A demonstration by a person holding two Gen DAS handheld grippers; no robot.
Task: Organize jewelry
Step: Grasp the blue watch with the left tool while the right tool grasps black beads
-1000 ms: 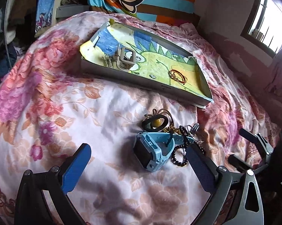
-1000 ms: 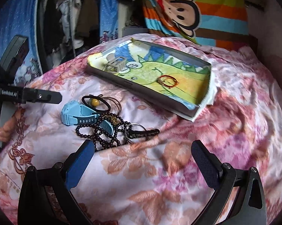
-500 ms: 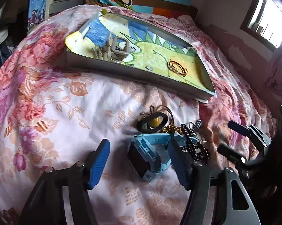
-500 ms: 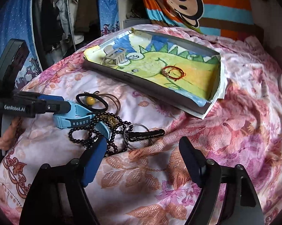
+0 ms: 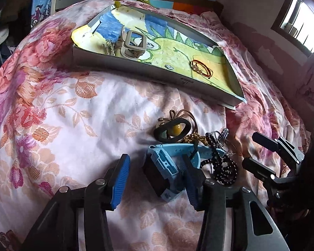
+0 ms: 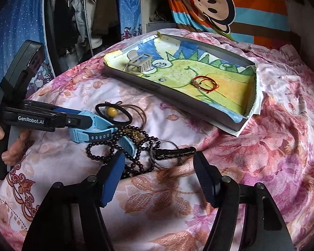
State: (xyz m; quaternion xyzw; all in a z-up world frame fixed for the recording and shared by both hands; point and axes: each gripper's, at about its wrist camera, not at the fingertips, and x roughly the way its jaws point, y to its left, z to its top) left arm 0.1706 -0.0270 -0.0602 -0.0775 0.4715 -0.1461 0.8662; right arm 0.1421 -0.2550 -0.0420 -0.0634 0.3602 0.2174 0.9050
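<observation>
A light blue watch [image 5: 163, 167] lies on the floral bedspread, tangled with a black bead bracelet [image 5: 221, 165] and a gold chain [image 5: 195, 138]. My left gripper [image 5: 154, 163] straddles the watch body. Its jaws are closing, the right pad sits in the strap loop and the left pad stands clear. From the right wrist, the left gripper [image 6: 83, 117] reaches the watch [image 6: 88, 133] from the left. My right gripper [image 6: 159, 156] is closing around a key ring with a black strap [image 6: 171, 152] and the beads [image 6: 136, 146], with no pad pressing.
A shallow grey tray [image 5: 136, 69] with a dinosaur drawing lies further back, holding a beige hair clip [image 5: 134, 46] and a red cord bracelet [image 5: 201, 68]. A black hair tie with a yellow bead [image 5: 176, 128] lies beside the watch. A person's hand [image 6: 12, 150] holds the left gripper.
Both grippers' jaws have narrowed markedly. My left gripper has come down and forward so its fingers now flank the watch. The right gripper has edged closer to the key ring.
</observation>
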